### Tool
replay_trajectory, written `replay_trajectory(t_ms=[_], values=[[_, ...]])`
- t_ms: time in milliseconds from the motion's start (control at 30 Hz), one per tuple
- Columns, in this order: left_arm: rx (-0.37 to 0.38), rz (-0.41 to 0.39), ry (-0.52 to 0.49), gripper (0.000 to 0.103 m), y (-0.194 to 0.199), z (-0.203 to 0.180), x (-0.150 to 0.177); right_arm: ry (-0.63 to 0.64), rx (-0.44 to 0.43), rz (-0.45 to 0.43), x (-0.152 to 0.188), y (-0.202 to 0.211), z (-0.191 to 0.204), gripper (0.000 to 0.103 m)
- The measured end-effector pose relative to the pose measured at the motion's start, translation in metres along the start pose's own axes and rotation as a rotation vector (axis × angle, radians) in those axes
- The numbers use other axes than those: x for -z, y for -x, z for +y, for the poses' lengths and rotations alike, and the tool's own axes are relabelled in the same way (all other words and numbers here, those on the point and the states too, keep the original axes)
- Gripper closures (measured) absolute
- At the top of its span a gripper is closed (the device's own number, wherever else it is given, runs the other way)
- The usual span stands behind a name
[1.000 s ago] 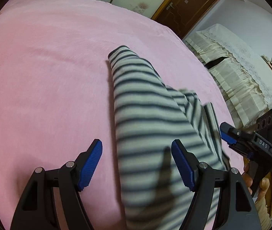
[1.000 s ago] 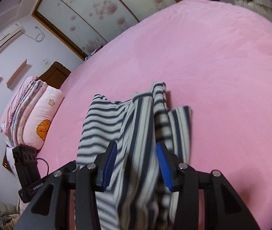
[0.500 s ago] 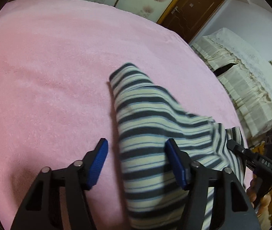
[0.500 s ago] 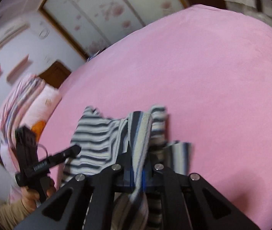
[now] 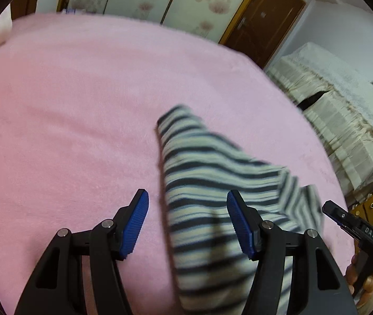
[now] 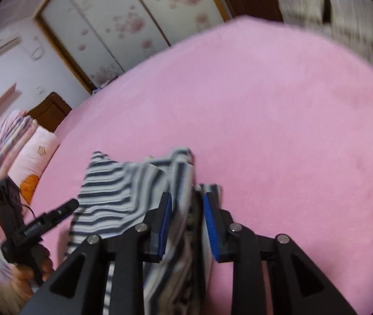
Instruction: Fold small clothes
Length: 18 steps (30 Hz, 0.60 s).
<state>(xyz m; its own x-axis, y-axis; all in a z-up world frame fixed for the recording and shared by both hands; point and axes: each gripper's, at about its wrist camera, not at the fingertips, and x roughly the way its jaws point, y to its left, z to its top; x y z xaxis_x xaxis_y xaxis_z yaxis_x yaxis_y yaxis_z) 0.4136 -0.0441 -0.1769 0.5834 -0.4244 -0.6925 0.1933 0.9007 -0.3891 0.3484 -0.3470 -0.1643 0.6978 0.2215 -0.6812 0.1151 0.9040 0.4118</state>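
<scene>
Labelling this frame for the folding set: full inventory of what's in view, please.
striped garment: 1, dark and pale stripes, bunched on the bed in front of both grippers
bed cover: 1, pink, under everything
stacked bedding: 1 pile, pink and white, left edge of right wrist view
wardrobe doors: floral panels, behind the bed
wooden door: 1, brown, back right in left wrist view
cream covered furniture: right of the bed
left gripper: black, blue pads, open; garment edge between the pads, not pressed
right gripper: black, blue pads, a fold of the garment between them; jaws have just been opening from a clamp, contact unclear in the blur
</scene>
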Motion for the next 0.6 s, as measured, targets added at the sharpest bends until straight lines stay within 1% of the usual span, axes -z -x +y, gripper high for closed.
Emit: replay_trajectory(t_ms=[33, 67, 167, 233, 300, 367, 400, 433, 467, 567, 600], values=[[0.01, -0.013, -0.007, 0.042, 0.007, -0.006, 0.001, 0.031, -0.017, -0.022, 0.002, 0.01, 0.011, 0.078], [0.035, -0.021, -0.014, 0.042, 0.014, -0.015, 0.003, 0.057, -0.033, -0.027, 0.004, 0.016, 0.022, 0.078], [0.107, -0.003, -0.043, 0.042, 0.022, -0.041, 0.016, 0.135, -0.054, -0.005, 0.012, 0.019, 0.051, 0.078], [0.129, 0.019, -0.066, 0.042, 0.02, -0.052, 0.025, 0.186, -0.045, 0.012, 0.021, 0.016, 0.064, 0.078], [0.128, 0.052, -0.101, 0.042, 0.013, -0.061, 0.04, 0.227, -0.013, 0.034, 0.031, 0.007, 0.069, 0.078], [0.113, 0.092, -0.12, 0.042, 0.004, -0.064, 0.058, 0.223, 0.02, 0.071, 0.042, -0.005, 0.061, 0.078], [0.108, 0.096, -0.129, 0.042, 0.002, -0.064, 0.064, 0.218, 0.041, 0.083, 0.047, -0.009, 0.055, 0.079], [0.1, 0.092, -0.152, 0.042, 0.002, -0.065, 0.071, 0.21, 0.069, 0.093, 0.053, -0.012, 0.045, 0.083], [0.099, 0.088, -0.173, 0.042, 0.003, -0.066, 0.074, 0.205, 0.08, 0.097, 0.056, -0.013, 0.038, 0.084], [0.087, 0.08, -0.246, 0.042, 0.005, -0.073, 0.084, 0.165, 0.069, 0.097, 0.065, -0.005, 0.018, 0.087], [0.084, 0.079, -0.262, 0.042, 0.007, -0.075, 0.085, 0.166, 0.08, 0.097, 0.069, -0.001, 0.014, 0.086]])
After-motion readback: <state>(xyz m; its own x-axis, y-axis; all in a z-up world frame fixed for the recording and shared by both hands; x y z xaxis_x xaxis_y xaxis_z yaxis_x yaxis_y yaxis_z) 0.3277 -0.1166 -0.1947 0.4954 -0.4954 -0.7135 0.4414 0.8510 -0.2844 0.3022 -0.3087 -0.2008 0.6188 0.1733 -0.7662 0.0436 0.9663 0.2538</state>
